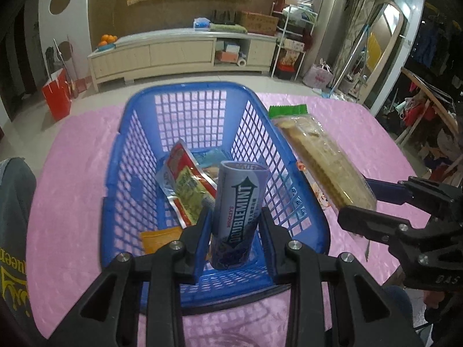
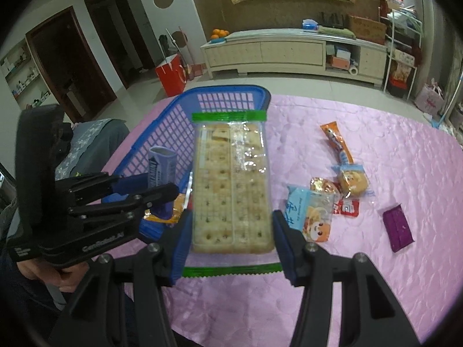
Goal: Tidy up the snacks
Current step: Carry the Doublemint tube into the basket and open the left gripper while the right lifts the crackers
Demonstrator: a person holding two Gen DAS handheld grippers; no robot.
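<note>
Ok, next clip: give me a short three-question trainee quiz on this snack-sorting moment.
1. True or false: the left gripper holds the Doublemint container over the blue basket.
2. What does the right gripper hold? A) purple packet B) cracker pack C) orange stick
3. Fill in: the purple packet lies on the ___ tablecloth.

Key: 1 true; 2 B, the cracker pack; 3 pink.
</note>
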